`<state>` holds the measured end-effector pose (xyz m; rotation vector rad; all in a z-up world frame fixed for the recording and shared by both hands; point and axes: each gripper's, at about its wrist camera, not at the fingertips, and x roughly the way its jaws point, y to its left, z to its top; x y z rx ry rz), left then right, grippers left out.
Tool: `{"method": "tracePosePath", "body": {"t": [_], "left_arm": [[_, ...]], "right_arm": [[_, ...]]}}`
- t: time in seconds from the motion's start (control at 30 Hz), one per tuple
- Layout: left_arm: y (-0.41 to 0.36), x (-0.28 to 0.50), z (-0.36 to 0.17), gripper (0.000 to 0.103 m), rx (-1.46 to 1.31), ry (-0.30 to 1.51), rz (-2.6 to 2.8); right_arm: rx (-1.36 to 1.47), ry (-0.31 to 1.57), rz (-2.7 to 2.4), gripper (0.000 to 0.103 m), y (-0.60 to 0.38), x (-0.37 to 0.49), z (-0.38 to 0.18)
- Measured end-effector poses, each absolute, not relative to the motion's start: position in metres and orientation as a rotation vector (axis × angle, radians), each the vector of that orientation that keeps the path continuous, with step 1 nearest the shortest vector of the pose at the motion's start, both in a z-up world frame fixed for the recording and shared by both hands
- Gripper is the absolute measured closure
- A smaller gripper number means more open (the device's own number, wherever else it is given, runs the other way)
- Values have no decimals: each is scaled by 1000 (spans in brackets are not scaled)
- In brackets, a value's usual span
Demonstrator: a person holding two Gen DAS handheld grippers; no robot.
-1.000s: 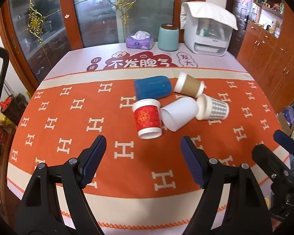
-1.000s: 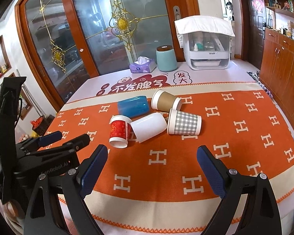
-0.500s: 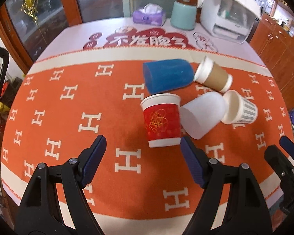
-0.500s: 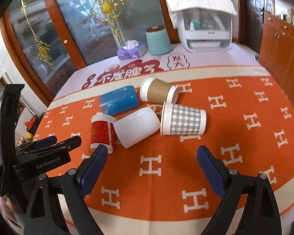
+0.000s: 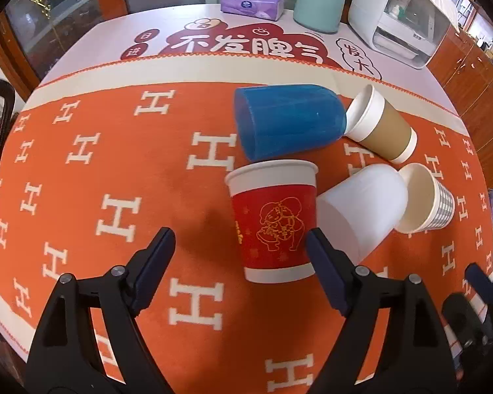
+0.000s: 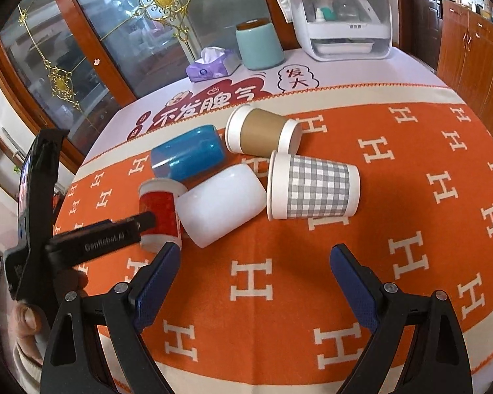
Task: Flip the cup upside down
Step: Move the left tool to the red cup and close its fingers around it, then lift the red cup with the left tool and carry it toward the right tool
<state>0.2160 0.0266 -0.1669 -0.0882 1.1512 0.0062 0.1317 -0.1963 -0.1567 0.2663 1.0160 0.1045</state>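
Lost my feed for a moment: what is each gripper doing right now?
Left gripper: open, holding nothing, at the red cup.
Right gripper: open, holding nothing, over the orange tablecloth.

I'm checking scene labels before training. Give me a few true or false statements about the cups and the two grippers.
1. The red paper cup stands upright, mouth up. True.
2. The blue plastic cup stands upside down. False: it lies on its side.
3. The left gripper is shut on the red paper cup. False: its jaws are open, with the cup near its right finger.
4. The grey checked paper cup lies on its side beside the white plastic cup. True.
5. The right gripper is open and holds nothing. True.
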Motion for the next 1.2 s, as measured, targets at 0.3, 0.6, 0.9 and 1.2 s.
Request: {"method": "tracePosePath", "body": {"t": [0.3, 0.6, 0.9, 1.2], "left_arm": [[24, 224, -190, 36, -180, 1202, -16], [24, 206, -179, 49, -154, 1139, -74], [12, 136, -144, 49, 8, 1079, -252], [-23, 61, -158, 49, 243, 1078, -442]], "right_arm": [[278, 1030, 104, 10, -200, 130, -166], [290, 1031, 101, 10, -205, 122, -165], [347, 1031, 71, 10, -225, 96, -164], [343, 1101, 34, 10, -236, 52, -192]]}}
